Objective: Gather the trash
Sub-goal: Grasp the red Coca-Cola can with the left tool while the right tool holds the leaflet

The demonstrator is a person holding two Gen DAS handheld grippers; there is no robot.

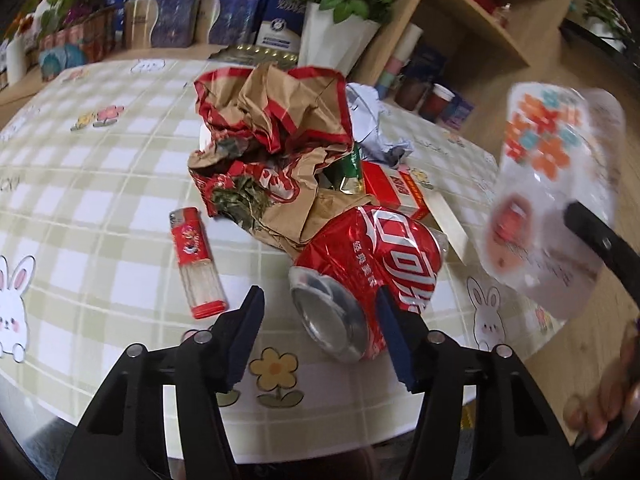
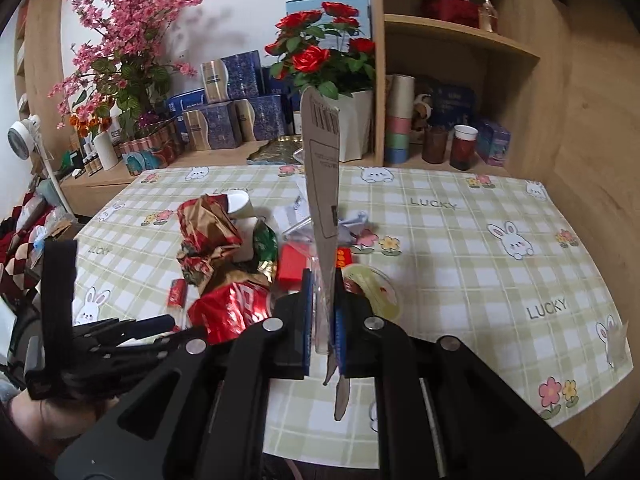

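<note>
A crushed red cola can point(image 1: 360, 272) lies on its side on the checked tablecloth point(image 1: 100, 200), near the front edge. My left gripper point(image 1: 318, 300) stands open around it: the right finger touches the can, while the left finger is a little apart from it. Beyond the can lie a crumpled brown-and-red paper bag point(image 1: 272, 132), a red lighter point(image 1: 196, 264), a red box point(image 1: 384, 188) and crumpled white paper point(image 1: 376, 128). My right gripper point(image 2: 324, 280) is shut on a flat card-backed plastic package point(image 2: 324, 184), held above the table. That package point(image 1: 552, 184) looks blurred in the left wrist view.
A white pot of red roses point(image 2: 352, 124) and blue boxes point(image 2: 224, 120) stand behind the table. Wooden shelves point(image 2: 460, 36) with cups rise at the back right. A round yellowish lid point(image 2: 376, 288) lies by the right gripper. A white cup point(image 2: 240, 204) sits behind the bag.
</note>
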